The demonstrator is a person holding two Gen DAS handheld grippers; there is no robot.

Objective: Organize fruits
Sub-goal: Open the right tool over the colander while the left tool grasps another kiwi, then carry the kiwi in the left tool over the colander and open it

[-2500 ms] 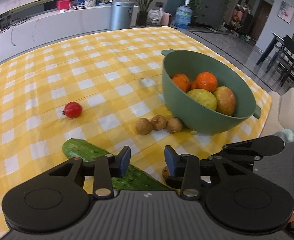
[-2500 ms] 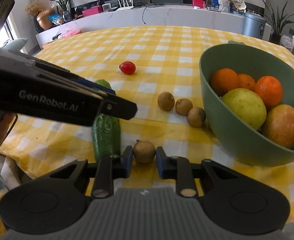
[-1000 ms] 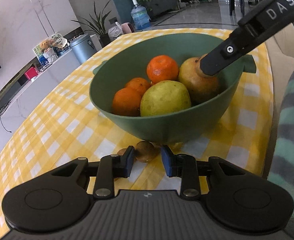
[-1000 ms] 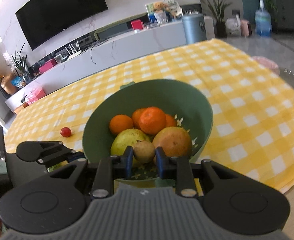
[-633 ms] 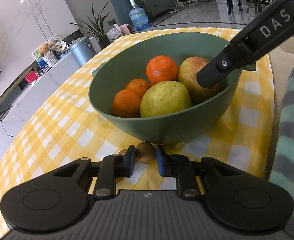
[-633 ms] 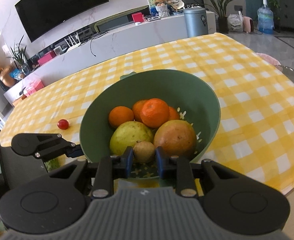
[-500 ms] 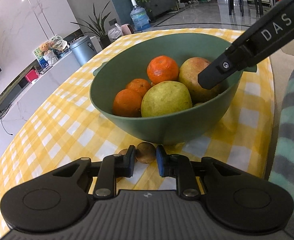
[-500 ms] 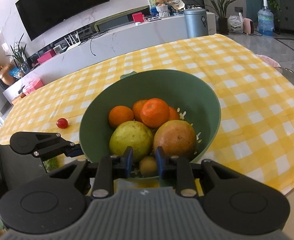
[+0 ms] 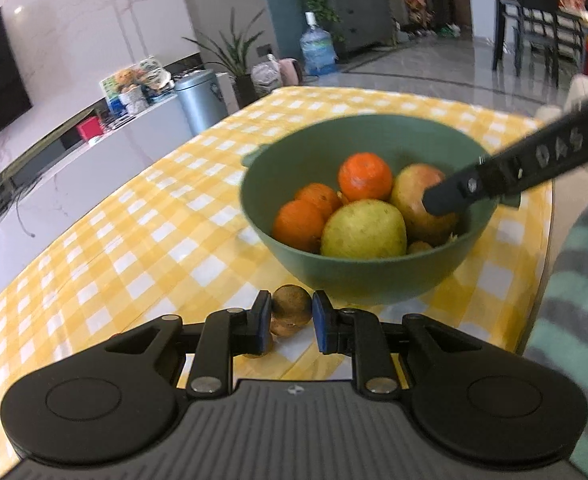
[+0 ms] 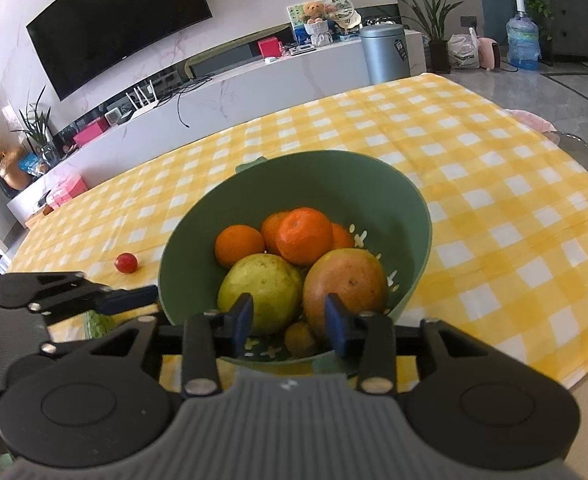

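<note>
Left wrist view: left gripper [image 9: 292, 317] clamps a longan [image 9: 291, 309]. Right gripper [image 10: 288, 317], jaws just opening, empty above the green bowl [image 10: 378, 184].

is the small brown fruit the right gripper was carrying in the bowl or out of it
In the bowl. The small brown fruit lies at the bottom of the green bowl, and the right gripper stands open above it.

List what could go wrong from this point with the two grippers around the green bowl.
1. The left gripper is shut on a small brown fruit close to the green bowl; lifted carelessly, fruit or finger could knock the wall.
2. The right gripper, jaws just opened and empty, hangs over the bowl where the left one probably has to drop; the two may collide.
3. The round brown fruit it dropped lies low between bigger fruit; another dropped in might bounce out.
</note>
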